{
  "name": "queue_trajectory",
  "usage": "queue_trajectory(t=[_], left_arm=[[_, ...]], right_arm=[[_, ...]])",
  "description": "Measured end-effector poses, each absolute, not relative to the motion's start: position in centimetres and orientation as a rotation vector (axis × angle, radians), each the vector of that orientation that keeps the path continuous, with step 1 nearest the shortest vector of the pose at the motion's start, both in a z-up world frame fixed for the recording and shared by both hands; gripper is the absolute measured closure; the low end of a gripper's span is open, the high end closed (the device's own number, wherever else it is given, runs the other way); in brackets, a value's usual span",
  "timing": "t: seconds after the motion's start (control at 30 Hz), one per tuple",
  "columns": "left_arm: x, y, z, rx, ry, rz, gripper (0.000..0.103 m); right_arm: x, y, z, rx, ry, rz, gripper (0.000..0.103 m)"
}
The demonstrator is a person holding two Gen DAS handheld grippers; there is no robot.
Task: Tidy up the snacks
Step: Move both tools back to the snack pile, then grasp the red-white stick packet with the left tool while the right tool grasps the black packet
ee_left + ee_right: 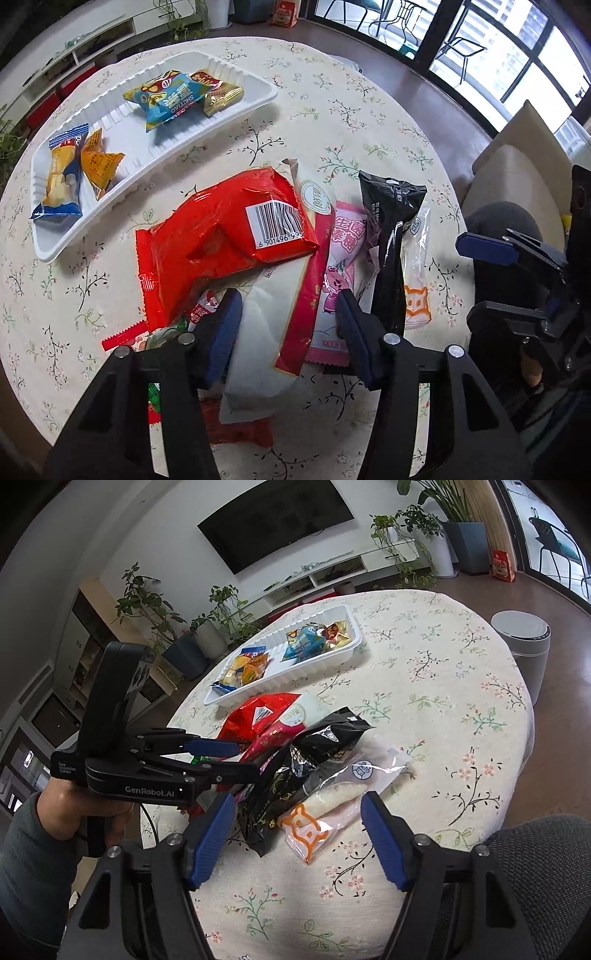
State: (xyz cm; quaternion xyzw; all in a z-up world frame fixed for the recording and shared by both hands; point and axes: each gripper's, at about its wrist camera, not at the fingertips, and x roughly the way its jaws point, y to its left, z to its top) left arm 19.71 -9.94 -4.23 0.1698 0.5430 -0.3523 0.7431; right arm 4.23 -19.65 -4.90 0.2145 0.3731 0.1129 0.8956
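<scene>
I'm working over a round table w/ floral cloth [369,122], and going big to small: the white divided tray [236,70] sits at about 10 o'clock from my left gripper, well apart from the loose pile. It's partly filled: one compartment holds a blue SHUTAO pack [171,101] plus a gold-brown pack [221,98] touching it; the other holds a blue-and-yellow pack [61,177] beside an orange pack [99,162]. So I'd judge maybe a third done, since the bigger share is unsorted. The pile sits at 12 o'clock, right in front of the left gripper [286,321]: a red bag w/ barcode [221,236] on top, a white-and-red long pack [266,325] under it, a black pack [391,236] at about 1 o'clock, a pink pack [343,258] between those two, a clear pack w/ orange cat logo [417,273] touching the black one's far side, and small red/green bits at 7 o'clock I can't ID. Left jaws are apart, straddling the white-and-red pack but not closed on it. Right gripper [297,834] also has its jaws spread wide, hovering near the clear pack's logo end at 12 o'clock, holding nothing. Left to do, as I read it: move every pile item into the tray, prob. one at a time.
</scene>
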Motion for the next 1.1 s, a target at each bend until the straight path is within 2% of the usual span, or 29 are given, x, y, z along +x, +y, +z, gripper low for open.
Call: queue_trajectory(t=[0.07, 0.13, 0.5, 0.63, 0.97, 1.1], left_arm=[[19.6, -9.9, -4.2, 0.386, 1.191, -0.772, 0.058], [19.3, -10.2, -4.2, 0.426, 1.183, -0.758, 0.066], [19.0, -11.9, -5.2, 0.575, 1.147, -0.694, 0.066], [18.3, -12.4, -5.2, 0.634, 1.117, -0.682, 0.075], [17.5, -11.9, -5.2, 0.609, 1.049, -0.695, 0.078], [17.6, -11.7, -5.9, 0.586, 1.079, -0.729, 0.078]], right_arm=[[4.3, -19.6, -4.9, 0.443, 0.773, 0.236, 0.029], [4.3, -19.6, -5.0, 0.442, 0.777, 0.236, 0.029], [4.5, -19.3, -5.2, 0.428, 0.791, 0.234, 0.029], [4.5, -19.0, -5.3, 0.42, 0.796, 0.237, 0.029], [4.7, -18.8, -5.5, 0.415, 0.803, 0.239, 0.03], [4.8, -18.7, -5.5, 0.411, 0.809, 0.24, 0.031]])
